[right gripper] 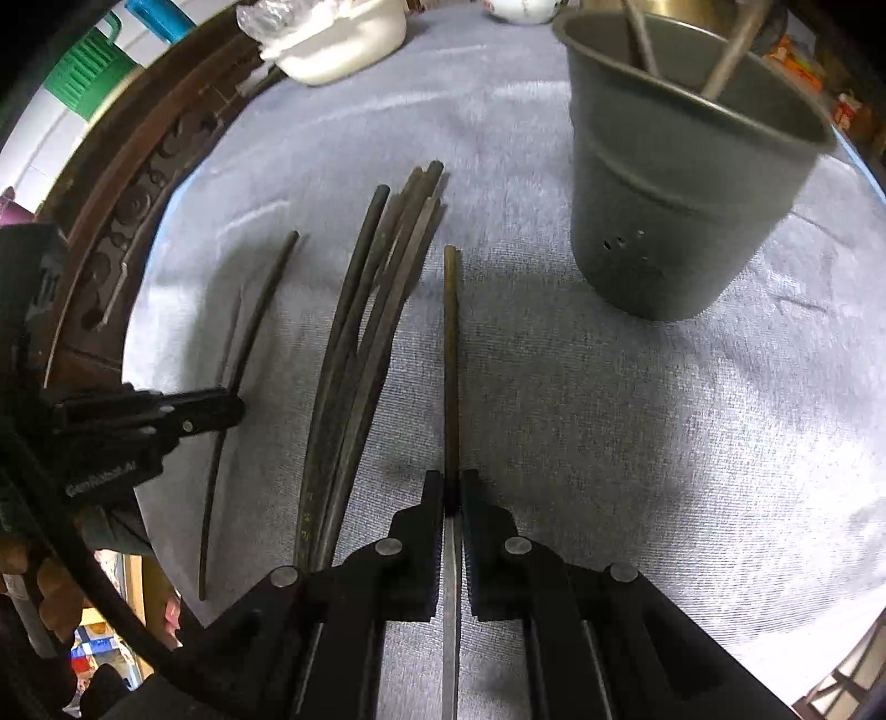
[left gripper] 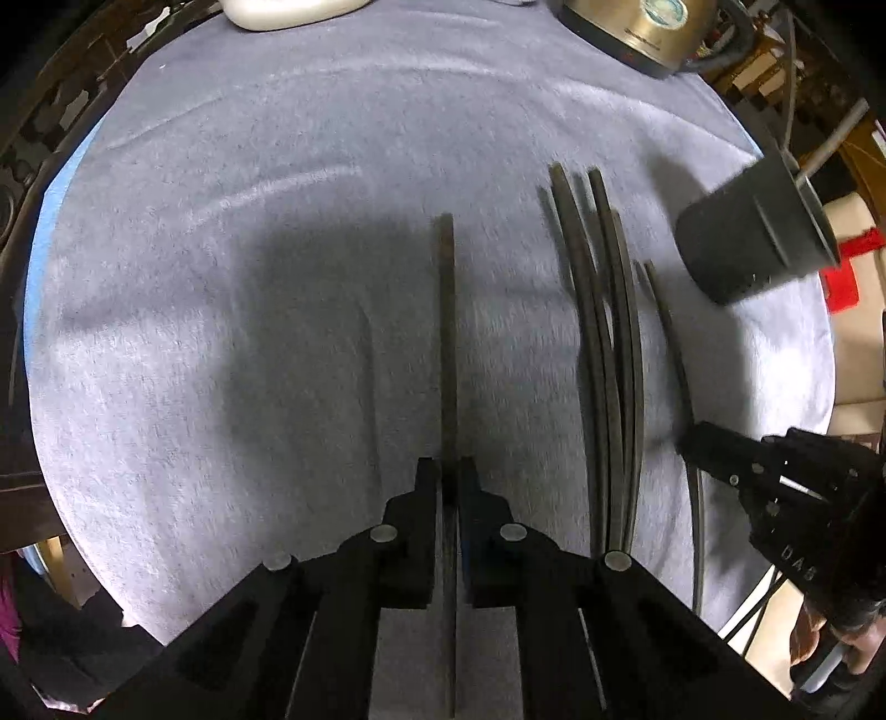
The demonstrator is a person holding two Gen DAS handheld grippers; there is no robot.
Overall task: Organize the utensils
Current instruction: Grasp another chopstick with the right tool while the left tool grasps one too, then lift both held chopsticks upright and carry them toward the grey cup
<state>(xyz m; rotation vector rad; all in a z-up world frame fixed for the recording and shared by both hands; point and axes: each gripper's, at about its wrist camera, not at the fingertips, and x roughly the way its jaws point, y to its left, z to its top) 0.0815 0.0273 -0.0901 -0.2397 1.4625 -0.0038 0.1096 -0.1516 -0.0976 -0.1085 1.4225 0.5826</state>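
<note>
My left gripper (left gripper: 449, 471) is shut on a dark chopstick (left gripper: 446, 310) that points forward over the grey cloth. My right gripper (right gripper: 453, 482) is shut on another chopstick (right gripper: 451, 343), also pointing forward. A bundle of several dark chopsticks (right gripper: 360, 332) lies on the cloth between the two grippers; it also shows in the left wrist view (left gripper: 603, 343). A grey holder cup (right gripper: 675, 183) stands to the right with a few utensils inside; it shows in the left wrist view (left gripper: 758, 232) too. The right gripper appears at the right of the left wrist view (left gripper: 686, 443), the left gripper at the left of the right wrist view (right gripper: 238, 407).
A grey cloth (left gripper: 249, 249) covers the round table. A white dish (right gripper: 343, 44) sits at the far edge. A brass-coloured kettle (left gripper: 626, 27) stands at the far right. A carved dark wooden rim (right gripper: 138, 194) runs along the left.
</note>
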